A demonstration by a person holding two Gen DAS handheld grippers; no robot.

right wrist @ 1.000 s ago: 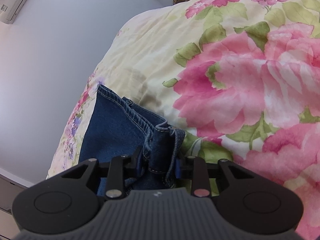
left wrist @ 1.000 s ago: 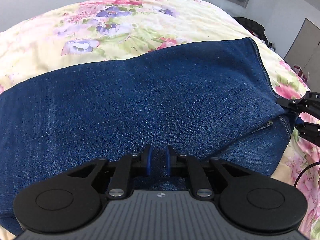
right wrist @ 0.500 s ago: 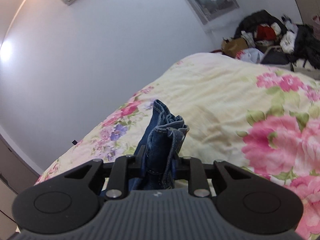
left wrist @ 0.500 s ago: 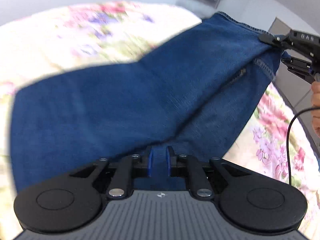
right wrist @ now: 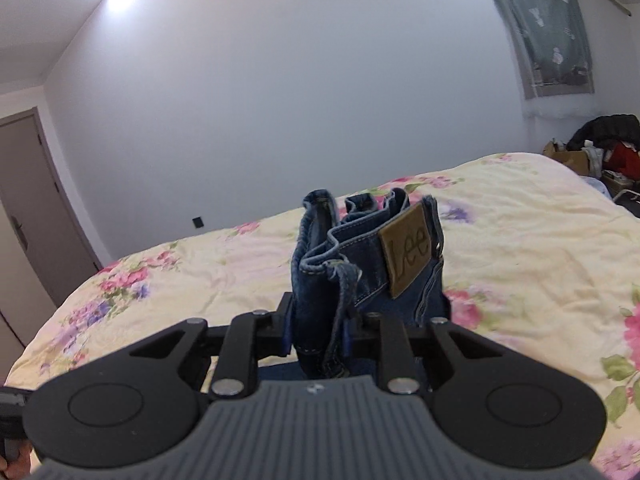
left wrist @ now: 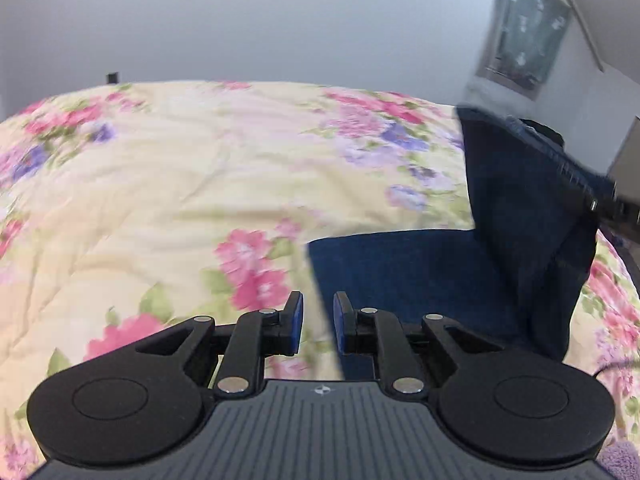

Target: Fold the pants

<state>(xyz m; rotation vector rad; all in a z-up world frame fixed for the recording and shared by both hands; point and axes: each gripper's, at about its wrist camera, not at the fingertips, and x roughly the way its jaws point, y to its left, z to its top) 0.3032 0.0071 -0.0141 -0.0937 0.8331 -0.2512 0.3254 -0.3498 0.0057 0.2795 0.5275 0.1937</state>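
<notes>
White walls and a bed (right wrist: 520, 216) under a cream floral quilt (left wrist: 168, 184) fill both wrist views, with a grey patterned cloth (right wrist: 540, 28) hung high on the far wall, a grey door (right wrist: 24, 216) at far left and a heap of clothes and boxes (right wrist: 592, 152) off the bed's far right corner.

My right gripper (right wrist: 316, 332) pinches the bunched waistband of the blue jeans (right wrist: 360, 264), holding it up off the quilt; the denim is packed between the blue pads and a tan "Lee" patch (right wrist: 408, 250) faces the camera just right of them.

My left gripper (left wrist: 318, 322) has its blue pads close together but with a narrow gap between them. An edge of the jeans (left wrist: 420, 280) runs through that gap, dark cloth on the right and quilt on the left; the picture is blurred there, and I cannot tell whether the pads press on it. From there the denim lies across the near right of the bed and rises in a steep panel toward the right edge of the frame, where a dark blurred shape, perhaps my other gripper, meets its upper hem.
</notes>
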